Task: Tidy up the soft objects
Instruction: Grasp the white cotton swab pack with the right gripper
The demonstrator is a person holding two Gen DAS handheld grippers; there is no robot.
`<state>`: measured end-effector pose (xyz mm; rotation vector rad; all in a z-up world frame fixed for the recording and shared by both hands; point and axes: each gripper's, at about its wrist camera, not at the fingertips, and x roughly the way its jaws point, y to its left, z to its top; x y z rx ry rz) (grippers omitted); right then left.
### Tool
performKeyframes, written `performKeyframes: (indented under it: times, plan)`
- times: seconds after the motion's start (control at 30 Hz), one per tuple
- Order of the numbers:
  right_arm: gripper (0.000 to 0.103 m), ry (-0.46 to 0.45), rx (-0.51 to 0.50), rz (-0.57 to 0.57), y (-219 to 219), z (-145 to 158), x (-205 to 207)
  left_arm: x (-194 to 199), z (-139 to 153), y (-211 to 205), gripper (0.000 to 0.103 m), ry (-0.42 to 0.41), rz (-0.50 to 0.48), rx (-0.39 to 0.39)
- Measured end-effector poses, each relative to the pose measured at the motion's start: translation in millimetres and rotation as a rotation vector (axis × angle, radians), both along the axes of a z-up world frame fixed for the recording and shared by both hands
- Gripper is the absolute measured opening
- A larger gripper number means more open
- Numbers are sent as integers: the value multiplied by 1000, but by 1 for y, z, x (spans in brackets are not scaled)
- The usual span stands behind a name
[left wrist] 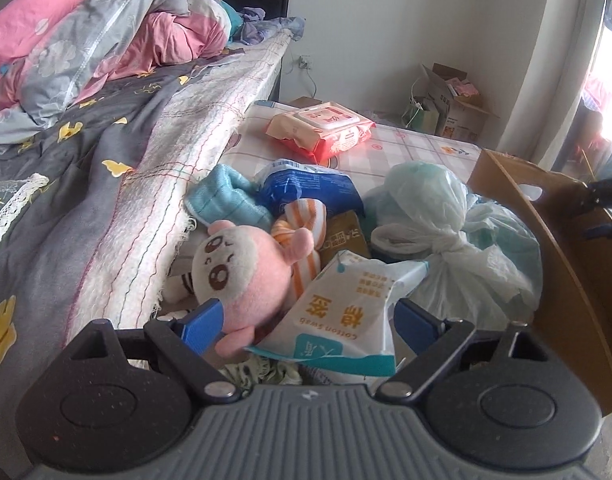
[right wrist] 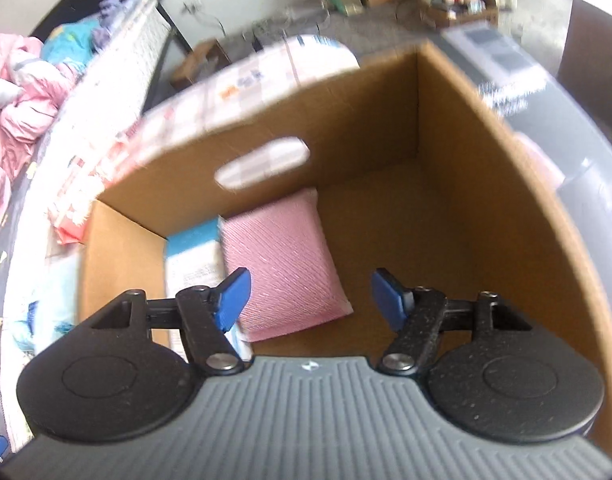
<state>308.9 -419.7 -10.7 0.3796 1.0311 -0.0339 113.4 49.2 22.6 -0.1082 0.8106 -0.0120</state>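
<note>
In the left wrist view my left gripper point(left wrist: 308, 322) is open over a heap of soft things on a small table. A white cotton swab pack point(left wrist: 346, 312) lies between its blue fingers. A pink plush toy point(left wrist: 245, 268) touches the left finger. Behind lie a striped orange cloth point(left wrist: 303, 236), a light blue towel point(left wrist: 225, 204), a blue packet point(left wrist: 306, 190) and a tied pale plastic bag point(left wrist: 438, 220). In the right wrist view my right gripper point(right wrist: 310, 298) is open and empty above a cardboard box point(right wrist: 486, 184). The box holds a pink pad point(right wrist: 281, 264) and a blue-white pack point(right wrist: 193, 256).
A bed point(left wrist: 105, 160) with a grey sheet and a pink quilt point(left wrist: 85, 32) runs along the left. A red wet-wipes pack point(left wrist: 322, 130) lies at the table's far side. The cardboard box wall point(left wrist: 546, 240) stands right of the heap. Boxes point(left wrist: 454, 104) stand by the wall.
</note>
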Motion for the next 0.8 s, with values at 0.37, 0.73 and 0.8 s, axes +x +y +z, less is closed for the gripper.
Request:
performKeyframes:
  times: [0.37, 0.73, 0.8]
  plan:
    - [68, -108, 154, 184, 79, 76, -34, -20, -5, 16, 93, -21, -26, -19]
    - [66, -9, 445, 389, 200, 70, -82, -26, -11, 18, 90, -50, -116, -33]
    - [63, 2, 496, 412, 218, 64, -92, -17, -13, 19, 86, -52, -128, -44]
